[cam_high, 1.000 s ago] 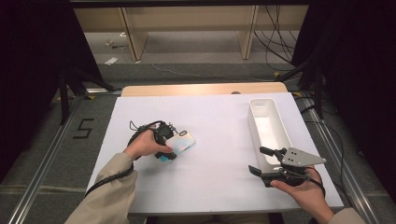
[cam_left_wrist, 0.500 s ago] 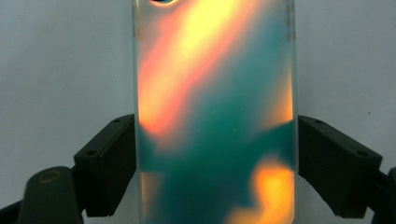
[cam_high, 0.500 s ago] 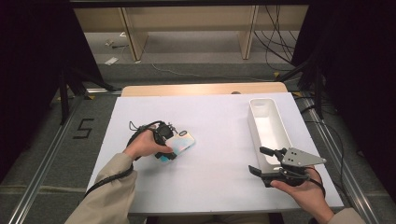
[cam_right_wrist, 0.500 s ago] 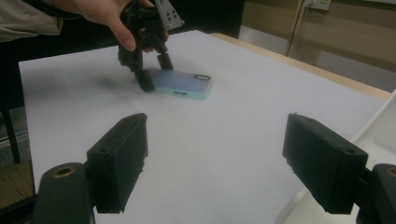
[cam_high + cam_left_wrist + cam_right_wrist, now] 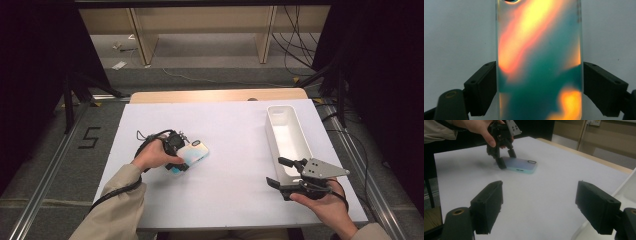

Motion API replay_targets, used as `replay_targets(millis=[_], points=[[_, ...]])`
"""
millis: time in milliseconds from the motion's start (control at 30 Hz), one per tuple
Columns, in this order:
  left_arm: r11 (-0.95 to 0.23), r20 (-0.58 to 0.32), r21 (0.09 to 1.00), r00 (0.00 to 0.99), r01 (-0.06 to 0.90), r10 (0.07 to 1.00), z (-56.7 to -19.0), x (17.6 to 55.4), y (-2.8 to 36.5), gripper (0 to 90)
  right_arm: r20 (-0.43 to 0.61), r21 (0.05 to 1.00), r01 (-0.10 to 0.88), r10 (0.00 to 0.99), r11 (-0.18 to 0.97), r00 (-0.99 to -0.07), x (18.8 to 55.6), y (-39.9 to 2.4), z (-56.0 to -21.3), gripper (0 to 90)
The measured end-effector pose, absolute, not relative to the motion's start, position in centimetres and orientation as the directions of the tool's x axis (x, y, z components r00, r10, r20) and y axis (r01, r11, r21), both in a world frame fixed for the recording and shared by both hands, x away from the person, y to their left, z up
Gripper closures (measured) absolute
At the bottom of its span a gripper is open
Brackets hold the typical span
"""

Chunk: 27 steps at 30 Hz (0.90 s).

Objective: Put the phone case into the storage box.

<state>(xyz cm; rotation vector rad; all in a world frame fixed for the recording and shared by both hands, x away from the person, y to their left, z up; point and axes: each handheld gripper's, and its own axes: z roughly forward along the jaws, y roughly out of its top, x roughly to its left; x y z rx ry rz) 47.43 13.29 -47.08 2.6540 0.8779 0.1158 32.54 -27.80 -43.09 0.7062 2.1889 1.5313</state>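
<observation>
A phone (image 5: 193, 153) in a glossy teal, orange and pink case lies flat on the white table top (image 5: 235, 125), left of centre. My left gripper (image 5: 181, 160) reaches over its near end, both jaws pressed against the case's long sides. In the left gripper view the phone (image 5: 539, 60) spans the whole gap between the black pads (image 5: 484, 87). From the right gripper view I see that phone (image 5: 520, 165) resting on the table with the left gripper (image 5: 505, 157) clamped on its end. My right gripper (image 5: 276, 171) hovers at the front right, open, nothing between its pads (image 5: 487, 206).
A long white empty tray (image 5: 272, 135) stands at the right side of the table, just beyond my right gripper; its rim (image 5: 629, 192) shows at the right edge of the right gripper view. Wooden shelving and cables lie behind the table.
</observation>
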Motion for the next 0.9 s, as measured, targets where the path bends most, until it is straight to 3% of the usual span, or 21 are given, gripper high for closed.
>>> replay_targets(millis=[900], points=[[-0.718, -0.029, 0.447, 0.811, 0.533, 0.584, -45.2, 46.3, 13.8, 17.1, 0.019, 0.947, 0.21, 0.608, 0.245, -0.794, 32.7, -27.2, -43.0, 20.1]])
